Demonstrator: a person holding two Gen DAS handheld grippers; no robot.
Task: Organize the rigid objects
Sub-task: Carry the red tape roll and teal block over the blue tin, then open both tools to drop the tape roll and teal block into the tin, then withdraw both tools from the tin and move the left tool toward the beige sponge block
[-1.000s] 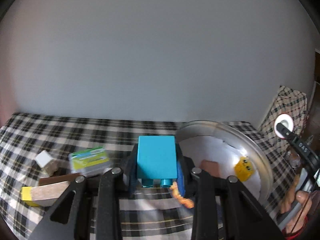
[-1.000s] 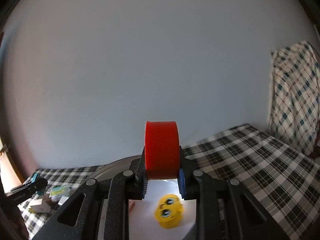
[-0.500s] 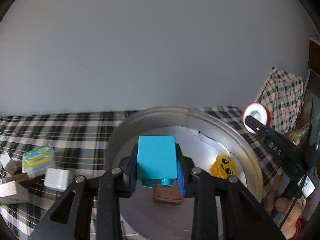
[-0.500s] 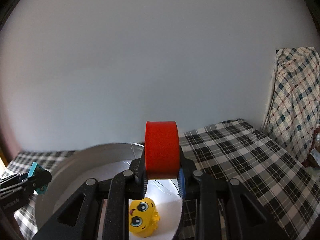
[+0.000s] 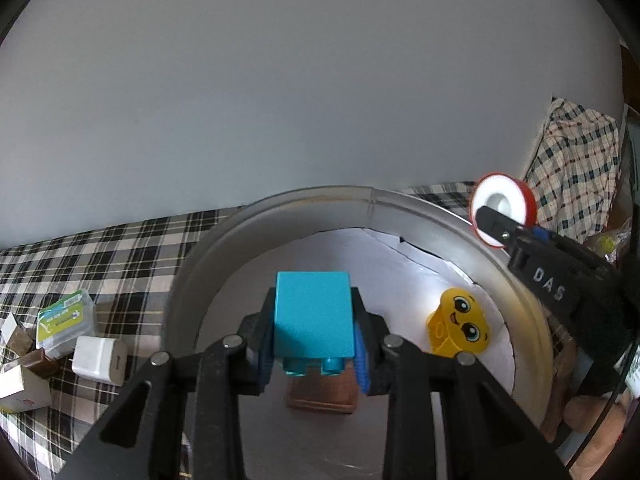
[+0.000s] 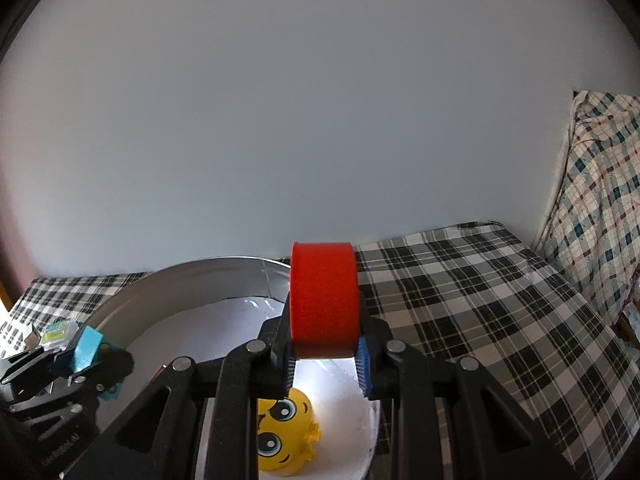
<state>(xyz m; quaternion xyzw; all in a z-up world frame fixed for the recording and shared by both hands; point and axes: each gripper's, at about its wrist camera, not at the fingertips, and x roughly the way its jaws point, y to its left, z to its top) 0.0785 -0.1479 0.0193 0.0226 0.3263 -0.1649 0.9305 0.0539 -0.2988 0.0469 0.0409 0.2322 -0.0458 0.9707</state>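
My left gripper is shut on a turquoise toy brick and holds it above the round metal pan. My right gripper is shut on a red tape roll over the pan's right rim. The tape roll also shows in the left wrist view. The brick also shows in the right wrist view. A yellow smiley-face brick and a brown block lie in the pan on its white liner.
On the checked cloth left of the pan lie a white charger cube, a green-labelled clear box and small wooden and brown blocks. A checked cloth bundle stands at the far right. A plain wall is behind.
My left gripper has carried the turquoise brick from the cloth to over the pan. My right gripper with the red tape roll has shifted over the pan's right side.
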